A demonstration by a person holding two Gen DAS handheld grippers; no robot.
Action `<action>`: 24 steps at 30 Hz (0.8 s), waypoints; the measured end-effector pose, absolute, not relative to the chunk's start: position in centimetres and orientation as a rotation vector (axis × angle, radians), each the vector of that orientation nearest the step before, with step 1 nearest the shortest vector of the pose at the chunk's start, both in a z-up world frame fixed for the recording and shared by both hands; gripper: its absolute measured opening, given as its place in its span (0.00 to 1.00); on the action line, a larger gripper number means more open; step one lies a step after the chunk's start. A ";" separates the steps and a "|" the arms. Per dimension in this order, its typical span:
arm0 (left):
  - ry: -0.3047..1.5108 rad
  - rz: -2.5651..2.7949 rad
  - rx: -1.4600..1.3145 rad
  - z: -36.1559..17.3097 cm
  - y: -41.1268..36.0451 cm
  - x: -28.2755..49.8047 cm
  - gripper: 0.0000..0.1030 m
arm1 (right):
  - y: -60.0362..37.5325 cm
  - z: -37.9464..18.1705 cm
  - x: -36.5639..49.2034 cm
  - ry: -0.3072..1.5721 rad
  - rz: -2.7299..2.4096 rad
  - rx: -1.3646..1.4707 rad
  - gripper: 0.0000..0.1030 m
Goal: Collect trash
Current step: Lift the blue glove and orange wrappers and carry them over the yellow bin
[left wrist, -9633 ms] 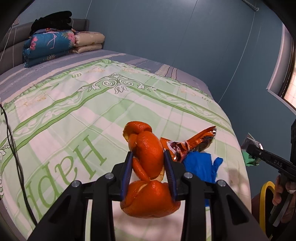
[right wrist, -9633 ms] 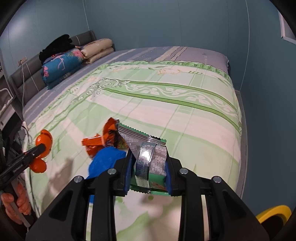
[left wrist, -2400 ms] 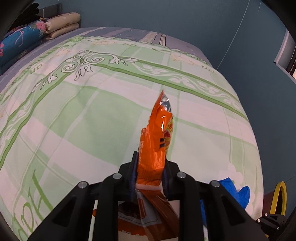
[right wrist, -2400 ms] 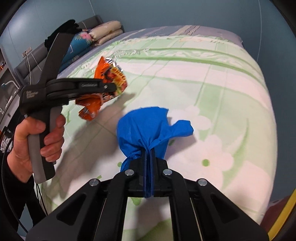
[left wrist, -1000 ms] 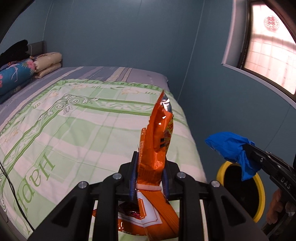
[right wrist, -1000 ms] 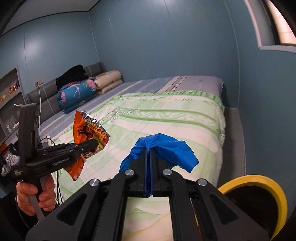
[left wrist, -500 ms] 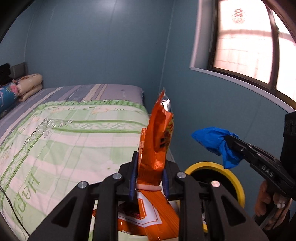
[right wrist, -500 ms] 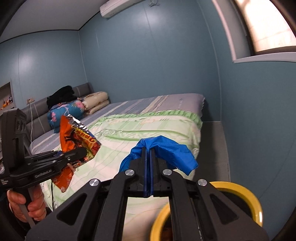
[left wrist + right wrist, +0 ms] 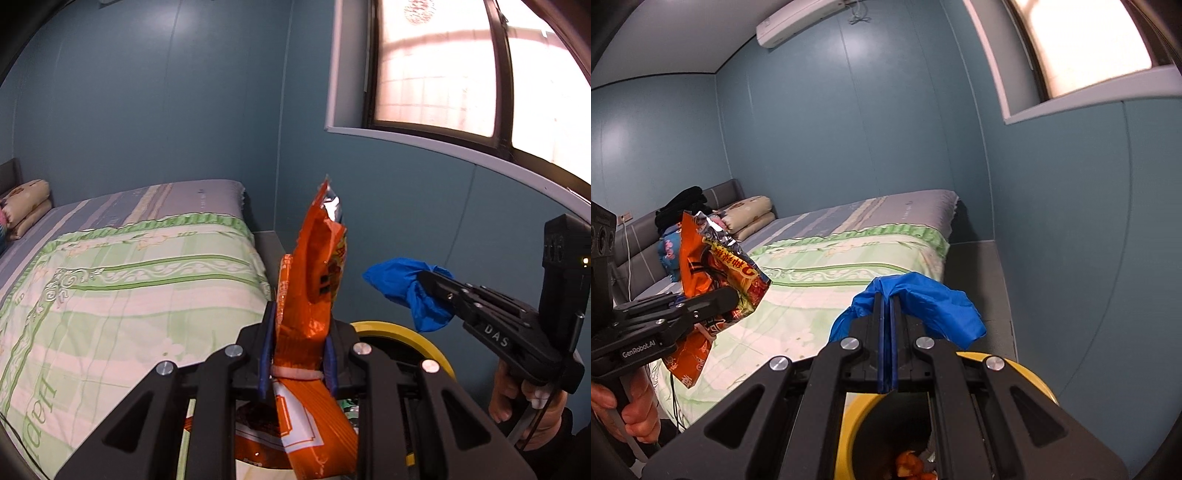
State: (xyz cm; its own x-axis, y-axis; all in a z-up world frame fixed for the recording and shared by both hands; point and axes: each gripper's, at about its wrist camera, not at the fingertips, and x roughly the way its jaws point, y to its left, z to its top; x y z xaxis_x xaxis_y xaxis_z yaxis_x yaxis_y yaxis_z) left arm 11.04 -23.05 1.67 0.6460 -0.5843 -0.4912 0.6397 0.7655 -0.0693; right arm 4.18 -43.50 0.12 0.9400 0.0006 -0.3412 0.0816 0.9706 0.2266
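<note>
My left gripper (image 9: 297, 314) is shut on an orange snack wrapper (image 9: 314, 273) that stands up between its blue pads and hangs below them. From the right wrist view the same wrapper (image 9: 713, 266) shows at the left, held in that gripper (image 9: 720, 299). My right gripper (image 9: 886, 299) is shut on a crumpled blue glove (image 9: 934, 306), seen too in the left wrist view as the blue glove (image 9: 406, 288) in the right gripper (image 9: 424, 282). A yellow-rimmed bin (image 9: 1038, 380) sits right below the right gripper, orange peel in its bottom. The bin's rim (image 9: 406, 332) shows behind the left fingers.
A bed with a green patterned quilt (image 9: 110, 295) fills the left side; pillows (image 9: 750, 218) and dark clothes lie at its head. A blue wall and a window (image 9: 461, 66) stand close on the right. A hand (image 9: 517, 398) holds the right tool.
Both grippers have swung away from the bed toward the wall. The yellow bin has come under the right gripper and closer behind the left one. Both grips are unchanged.
</note>
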 end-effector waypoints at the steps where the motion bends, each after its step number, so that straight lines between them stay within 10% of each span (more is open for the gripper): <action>1: 0.518 -0.702 0.117 1.7 -23.3 10.9 0.21 | -43.7 -0.1 4.2 0.348 -0.046 0.243 0.02; 24: 0.539 -0.785 0.205 -0.6 -29.5 9.7 0.21 | -47.0 -4.0 3.1 0.424 -0.128 0.322 0.02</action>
State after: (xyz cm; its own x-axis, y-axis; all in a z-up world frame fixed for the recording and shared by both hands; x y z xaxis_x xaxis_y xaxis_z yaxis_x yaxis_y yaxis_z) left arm 9.74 -29.54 -0.59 0.5814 -0.6153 -0.5323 0.7176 0.6962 -0.0209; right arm 3.13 -47.04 -4.01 0.9045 -0.0548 -0.4230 0.1878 0.9415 0.2798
